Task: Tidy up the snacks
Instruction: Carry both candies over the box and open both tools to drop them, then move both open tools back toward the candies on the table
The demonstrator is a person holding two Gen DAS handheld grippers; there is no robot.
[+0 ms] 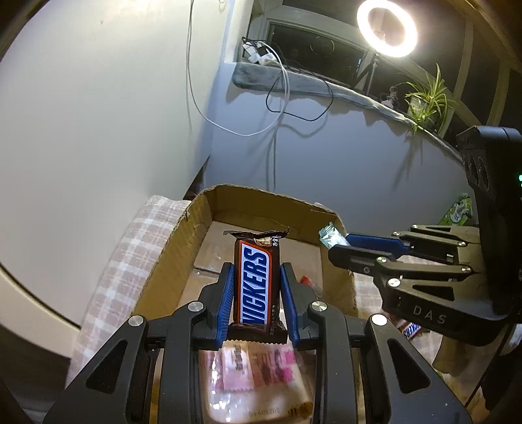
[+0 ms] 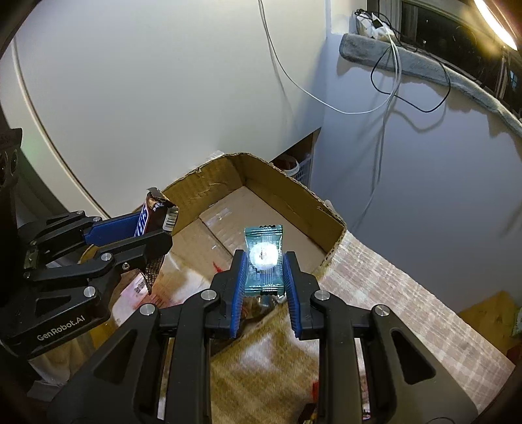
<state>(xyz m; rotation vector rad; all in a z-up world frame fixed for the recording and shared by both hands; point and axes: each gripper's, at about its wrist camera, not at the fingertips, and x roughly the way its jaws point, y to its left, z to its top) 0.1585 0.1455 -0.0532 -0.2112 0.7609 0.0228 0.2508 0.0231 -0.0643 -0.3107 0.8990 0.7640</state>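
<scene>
Checked pink cloth [image 2: 385,287] covers the surface under both tools, with a cardboard box [image 1: 182,248] resting on it against a pale wall [image 1: 98,98]. Nearest the left camera, the left tongs [image 1: 256,287] are clenched on a Snickers bar [image 1: 256,280], held upright by its long sides above pink packets [image 1: 257,368] already lying at the box's near end. Beside it, the right tongs [image 2: 265,270] grip a small clear-wrapped candy [image 2: 264,257] above the box's near right edge. Both snacks appear to hang in the air over the box, not yet set down. To finish well, each tool should probably travel forward over the bare cardboard floor [image 2: 228,212], lower until the snack nearly touches, then release one at a time so they do not collide. Beyond the box, cables [image 1: 277,107] dangle from a windowsill [image 1: 293,81] under a ring light [image 1: 386,27].
</scene>
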